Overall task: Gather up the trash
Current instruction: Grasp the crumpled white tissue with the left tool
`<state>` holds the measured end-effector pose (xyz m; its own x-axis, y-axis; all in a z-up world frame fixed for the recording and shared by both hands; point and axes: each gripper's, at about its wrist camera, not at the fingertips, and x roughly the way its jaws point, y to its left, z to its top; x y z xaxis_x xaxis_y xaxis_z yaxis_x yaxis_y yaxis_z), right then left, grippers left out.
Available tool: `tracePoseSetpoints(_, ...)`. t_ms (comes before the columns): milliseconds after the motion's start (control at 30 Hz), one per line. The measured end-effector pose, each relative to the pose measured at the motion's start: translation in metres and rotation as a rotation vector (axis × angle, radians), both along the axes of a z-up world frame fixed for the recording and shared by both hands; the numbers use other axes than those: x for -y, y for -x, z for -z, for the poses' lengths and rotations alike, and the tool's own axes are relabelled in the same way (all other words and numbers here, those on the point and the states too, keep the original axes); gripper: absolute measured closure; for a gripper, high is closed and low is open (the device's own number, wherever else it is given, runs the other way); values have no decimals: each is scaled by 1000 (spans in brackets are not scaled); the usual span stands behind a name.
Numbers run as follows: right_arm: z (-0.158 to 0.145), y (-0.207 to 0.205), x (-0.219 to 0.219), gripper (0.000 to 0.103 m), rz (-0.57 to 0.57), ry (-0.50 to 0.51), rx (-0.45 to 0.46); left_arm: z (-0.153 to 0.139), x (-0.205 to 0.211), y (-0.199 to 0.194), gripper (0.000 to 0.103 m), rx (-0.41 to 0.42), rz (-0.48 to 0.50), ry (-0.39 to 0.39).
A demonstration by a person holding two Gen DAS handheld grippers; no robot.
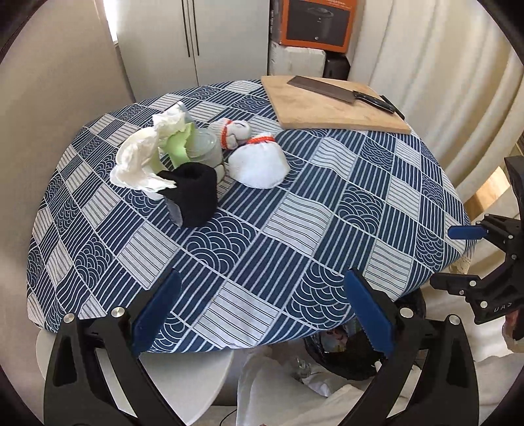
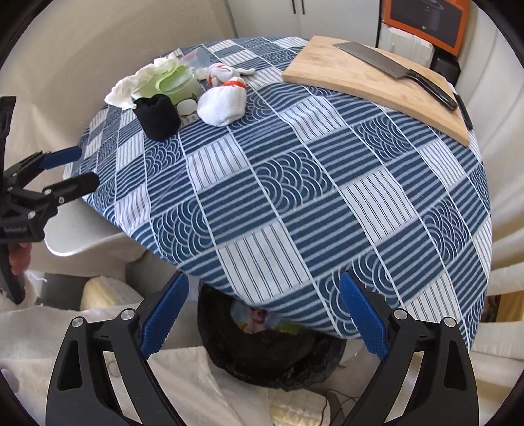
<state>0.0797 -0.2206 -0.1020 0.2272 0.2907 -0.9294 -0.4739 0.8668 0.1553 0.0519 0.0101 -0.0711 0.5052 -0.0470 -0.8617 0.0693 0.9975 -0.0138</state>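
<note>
Over the bench's [image 2: 294,183] near edge, I've both tools, left tool [image 1: 262,314] and right tool [image 2: 263,314], spread apart, empty; crumpled tissue [image 1: 140,160] sits near its far left edge.

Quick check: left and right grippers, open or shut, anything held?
Left gripper: open, empty, over the table's near edge.
Right gripper: open, empty, above the trash bin.

Only the raised letters "DAS" read clearly — on the black body of the right gripper [image 1: 465,259]; print on the orange box [image 1: 316,24] and on the left gripper [image 2: 70,170] is too blurred to read
</note>
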Motion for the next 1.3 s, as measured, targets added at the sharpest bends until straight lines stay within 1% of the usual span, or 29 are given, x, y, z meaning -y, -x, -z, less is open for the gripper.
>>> tracePoseSetpoints(167,-2,-18,-25,14,-18,8,-2,-4,-31,-18,6,4,-49,-6)
tracePoseSetpoints(467,-4,-56,-73,14,-30,32,-3,-3,-83,-48,6,-1,-94,2)
tracePoseSetpoints(600,-2,-72,-92,14,-29,42,-14,-1,-102,-61,6,0,-113,23)
tracePoseSetpoints(733,2,-87,-110,14,-28,53,-17,-3,-118,-70,6,36,-134,34)
tracePoseSetpoints(900,9,-110,-129,14,-1,46,-16,0,-134,-86,7,47,-138,84)
tracePoseSetpoints(967,13,-119,-137,14,8,38,-21,4,-138,-92,12,39,-134,93)
tracePoseSetpoints(1100,22,-135,-155,14,2,33,-8,15,-142,-100,17,21,-125,88)
tracePoseSetpoints(1200,32,-146,-166,14,-2,43,-1,21,-144,-105,31,5,-107,84)
tracePoseSetpoints(1267,38,-152,-172,14,4,53,14,23,-144,-107,49,-4,-86,75)
tracePoseSetpoints(1300,41,-154,-174,14,9,57,19,24,-143,-108,53,-9,-65,77)
